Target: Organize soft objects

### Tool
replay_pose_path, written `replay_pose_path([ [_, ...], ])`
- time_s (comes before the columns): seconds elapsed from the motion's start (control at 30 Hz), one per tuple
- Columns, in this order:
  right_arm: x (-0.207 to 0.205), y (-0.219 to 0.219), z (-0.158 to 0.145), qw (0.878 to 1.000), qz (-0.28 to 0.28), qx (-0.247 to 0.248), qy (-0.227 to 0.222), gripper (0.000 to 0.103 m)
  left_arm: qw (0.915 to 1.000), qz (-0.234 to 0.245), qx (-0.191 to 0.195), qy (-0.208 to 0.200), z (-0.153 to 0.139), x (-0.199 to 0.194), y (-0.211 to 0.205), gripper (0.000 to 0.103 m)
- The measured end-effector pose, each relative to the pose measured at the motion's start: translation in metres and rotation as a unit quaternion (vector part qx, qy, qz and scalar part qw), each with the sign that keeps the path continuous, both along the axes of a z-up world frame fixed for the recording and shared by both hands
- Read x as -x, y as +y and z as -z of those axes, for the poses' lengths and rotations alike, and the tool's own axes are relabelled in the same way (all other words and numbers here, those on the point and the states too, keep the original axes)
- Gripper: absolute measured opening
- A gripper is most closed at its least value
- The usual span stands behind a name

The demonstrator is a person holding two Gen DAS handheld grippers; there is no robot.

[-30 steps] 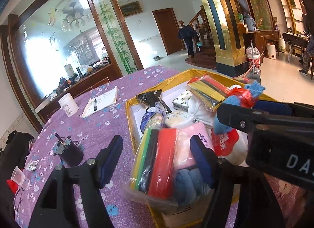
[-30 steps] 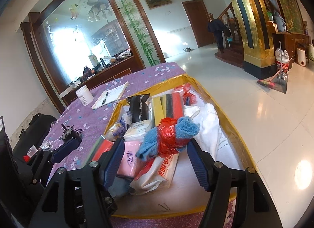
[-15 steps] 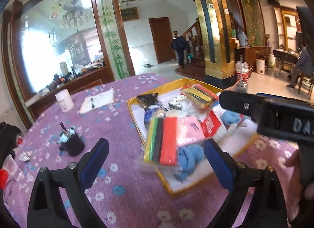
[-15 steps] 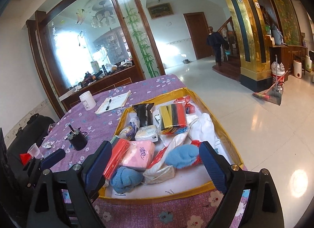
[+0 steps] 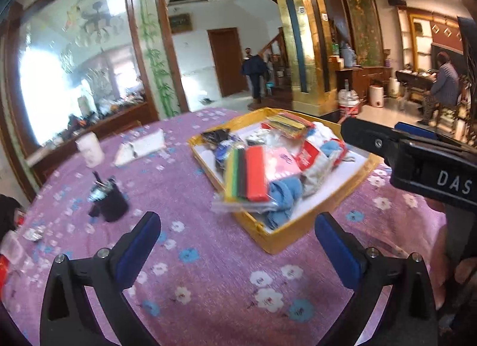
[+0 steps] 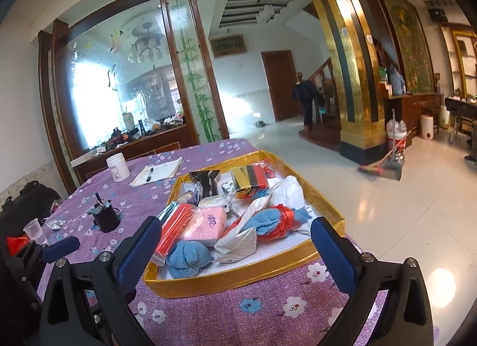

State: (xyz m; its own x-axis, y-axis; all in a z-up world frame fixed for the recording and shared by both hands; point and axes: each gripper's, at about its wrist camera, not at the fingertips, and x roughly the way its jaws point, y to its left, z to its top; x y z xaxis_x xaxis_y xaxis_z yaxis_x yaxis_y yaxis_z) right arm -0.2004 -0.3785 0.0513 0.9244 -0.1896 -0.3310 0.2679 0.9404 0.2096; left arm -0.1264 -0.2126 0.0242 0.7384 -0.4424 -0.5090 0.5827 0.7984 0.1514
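Observation:
A gold-rimmed box (image 5: 274, 241) (image 6: 238, 280) on the purple floral tablecloth holds soft goods. In it lie a bag of coloured strips (image 5: 247, 176) (image 6: 176, 226), a pink pack (image 5: 280, 161) (image 6: 208, 222), a blue cloth ball (image 5: 283, 194) (image 6: 187, 253), a blue cloth wrapped in red (image 6: 274, 223) and white cloth (image 6: 287, 191). My left gripper (image 5: 235, 220) hangs short of the box's near corner, jaws opening, nothing between them. My right gripper (image 6: 236, 223) stands before the box's front rim, jaws opening and empty too.
A black pen holder (image 5: 108, 200) (image 6: 105, 218), a white jar (image 5: 89, 149) (image 6: 117, 167), a notebook with a pen (image 6: 158, 171) and a plastic cup (image 6: 34, 231) stand left of the box. A broom (image 6: 381, 164) lies on the tiled floor; people are far off.
Both grippers opened and drew back from the box. The left let go of the coloured-strip bag, the right of the blue-and-red bundle; both now lie in the box.

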Motion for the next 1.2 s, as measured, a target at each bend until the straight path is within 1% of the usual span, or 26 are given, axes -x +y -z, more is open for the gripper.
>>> replay_pose_path([
  [0.07,0.002,0.0,-0.002,1.0,0.009,0.002,-0.005,0.102,0.9998,0.007,0.004,0.02,0.001,-0.004,0.002,0.103],
  [0.1,0.002,0.0,-0.003,1.0,0.014,0.004,-0.006,0.102,0.9997,0.001,0.003,0.022,0.002,-0.005,0.003,0.103],
  [0.27,0.004,0.006,-0.004,1.0,0.011,0.009,-0.012,0.102,0.9995,-0.028,0.004,0.011,0.003,-0.004,0.012,0.103],
  [0.43,0.002,0.019,-0.004,0.999,0.005,0.03,-0.011,0.102,0.9994,-0.035,0.003,0.005,0.002,-0.001,0.014,0.103],
  [0.53,0.003,0.02,-0.003,0.999,0.004,0.031,-0.013,0.102,0.9994,-0.033,0.002,0.005,0.002,0.001,0.014,0.103],
  [0.67,0.002,0.017,0.0,1.0,0.007,0.024,-0.013,0.102,0.9991,-0.041,-0.006,-0.006,0.002,0.003,0.013,0.103],
  [1.07,0.002,0.016,0.002,1.0,0.009,0.021,-0.013,0.102,0.9995,-0.022,-0.017,-0.01,0.001,0.014,0.007,0.103],
  [1.2,0.005,0.015,0.001,1.0,0.012,0.018,-0.016,0.102,0.9998,-0.006,-0.016,0.004,0.002,0.014,0.005,0.103],
])
